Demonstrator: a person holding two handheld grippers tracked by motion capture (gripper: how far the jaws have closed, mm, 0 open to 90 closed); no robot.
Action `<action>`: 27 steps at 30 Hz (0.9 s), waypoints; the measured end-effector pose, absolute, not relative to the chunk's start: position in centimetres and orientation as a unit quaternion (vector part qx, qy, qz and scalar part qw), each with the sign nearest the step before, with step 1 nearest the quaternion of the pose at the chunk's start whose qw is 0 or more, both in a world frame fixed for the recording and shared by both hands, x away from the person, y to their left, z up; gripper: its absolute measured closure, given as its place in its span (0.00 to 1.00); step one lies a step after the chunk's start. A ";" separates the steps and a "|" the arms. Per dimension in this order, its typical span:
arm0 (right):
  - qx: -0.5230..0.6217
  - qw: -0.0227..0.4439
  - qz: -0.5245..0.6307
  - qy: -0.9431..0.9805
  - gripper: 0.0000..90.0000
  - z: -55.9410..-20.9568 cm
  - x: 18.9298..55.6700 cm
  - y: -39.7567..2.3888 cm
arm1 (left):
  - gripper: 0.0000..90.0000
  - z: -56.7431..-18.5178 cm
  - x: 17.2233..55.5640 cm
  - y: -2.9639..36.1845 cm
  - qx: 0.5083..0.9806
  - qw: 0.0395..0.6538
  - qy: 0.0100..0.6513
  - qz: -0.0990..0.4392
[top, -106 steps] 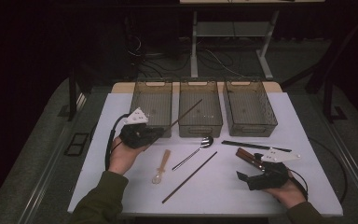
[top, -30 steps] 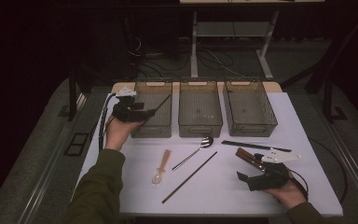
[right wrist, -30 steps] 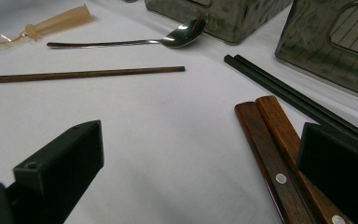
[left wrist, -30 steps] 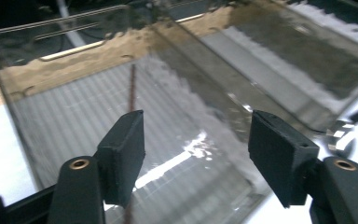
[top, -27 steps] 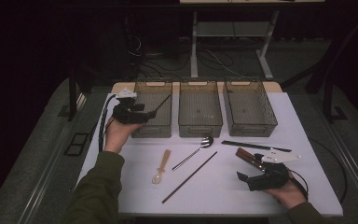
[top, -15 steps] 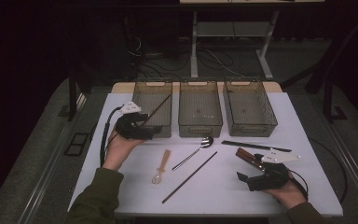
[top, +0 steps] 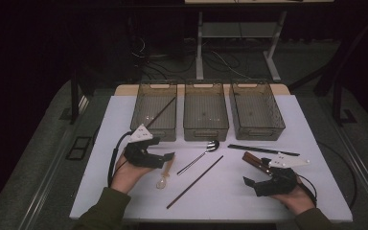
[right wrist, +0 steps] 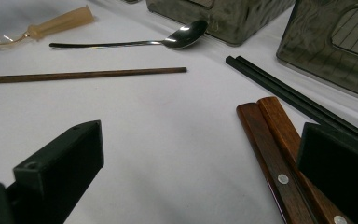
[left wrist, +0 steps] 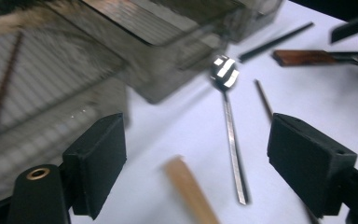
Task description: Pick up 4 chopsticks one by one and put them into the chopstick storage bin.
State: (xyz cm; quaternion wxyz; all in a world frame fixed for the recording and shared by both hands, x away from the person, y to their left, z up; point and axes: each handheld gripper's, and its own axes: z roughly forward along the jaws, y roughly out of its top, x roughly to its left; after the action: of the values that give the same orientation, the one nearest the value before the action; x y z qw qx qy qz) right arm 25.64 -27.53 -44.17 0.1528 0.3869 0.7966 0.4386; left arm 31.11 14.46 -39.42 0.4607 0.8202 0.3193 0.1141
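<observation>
A brown chopstick (top: 160,112) leans inside the left bin (top: 156,132). My left gripper (top: 168,158) hovers low in front of that bin. It is open, its jaws have just been opening, and nothing sits between them. In the left gripper view the wooden handle (left wrist: 189,191) of a clear-bowled spoon (top: 164,173) lies just ahead of the gripper (left wrist: 205,175), with the metal spoon (left wrist: 230,135) beyond. A second brown chopstick (top: 195,182) lies mid-table. My right gripper (top: 250,182) rests open at the front right beside two wood-handled utensils (right wrist: 284,158).
Three grey bins stand in a row at the back; the middle bin (top: 206,127) and the right bin (top: 256,129) look bare inside. A pair of black chopsticks (top: 263,150) lies in front of the right bin. The white table edge (top: 211,215) is close to both hands.
My left hand has drawn back from the left bin toward the person and sunk to the wooden-handled spoon. The chopstick it held stays in the bin. The right hand has not moved.
</observation>
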 end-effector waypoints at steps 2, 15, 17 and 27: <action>0.388 0.153 0.438 0.796 0.01 -44.2 25.7 -27.5 | 0.23 -39.6 30.4 14.1 0.824 0.459 0.314 0.113; 0.389 0.153 0.437 0.797 0.01 -44.2 25.7 -27.5 | 0.49 -41.0 27.1 13.2 0.828 0.451 0.322 0.091; 0.389 0.154 0.437 0.796 0.01 -44.2 25.7 -27.5 | 0.51 -41.3 26.8 13.0 0.829 0.446 0.328 0.084; 0.389 0.154 0.436 0.797 0.01 -44.3 25.7 -27.4 | 0.63 -42.3 25.5 11.2 0.846 0.428 0.311 0.068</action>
State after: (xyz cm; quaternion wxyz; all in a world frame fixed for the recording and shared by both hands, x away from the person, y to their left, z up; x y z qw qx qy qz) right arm 25.71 -27.44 -44.27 0.1542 0.3888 0.7969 0.4359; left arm 25.47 11.21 -42.32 0.4283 0.8458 0.3108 0.0679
